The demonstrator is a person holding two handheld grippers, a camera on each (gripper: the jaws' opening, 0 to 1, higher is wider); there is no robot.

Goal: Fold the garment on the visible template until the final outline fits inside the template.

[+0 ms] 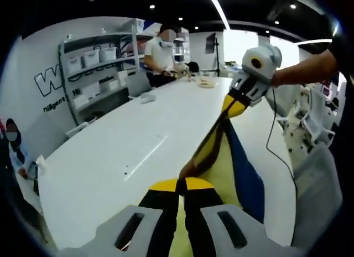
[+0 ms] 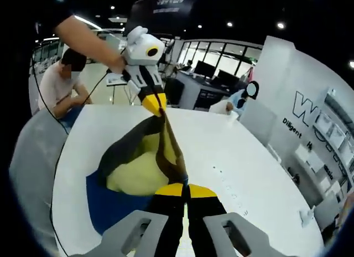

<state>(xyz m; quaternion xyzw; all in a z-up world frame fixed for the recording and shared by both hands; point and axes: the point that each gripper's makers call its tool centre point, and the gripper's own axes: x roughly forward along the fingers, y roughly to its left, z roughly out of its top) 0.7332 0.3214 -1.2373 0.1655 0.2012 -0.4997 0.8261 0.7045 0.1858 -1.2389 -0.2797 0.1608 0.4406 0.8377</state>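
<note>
Holding garment [image 1: 218, 152] taut: left claw [image 1: 178, 185], right claw [image 2: 182, 189] both clamped on edge | soft, light, limp; grip corners | blue template [image 2: 108, 204] on counter [image 1: 127, 152].

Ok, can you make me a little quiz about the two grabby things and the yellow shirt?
1. True or false: the yellow garment lies flat on the white table, untouched.
2. How many grippers are shut on the garment? A) none B) one C) two
3. Fill in: the mat under the garment is coloured ____.

Key:
1. False. The left gripper and the right gripper each pinch it and lift it, stretched between them.
2. C
3. Blue
</note>
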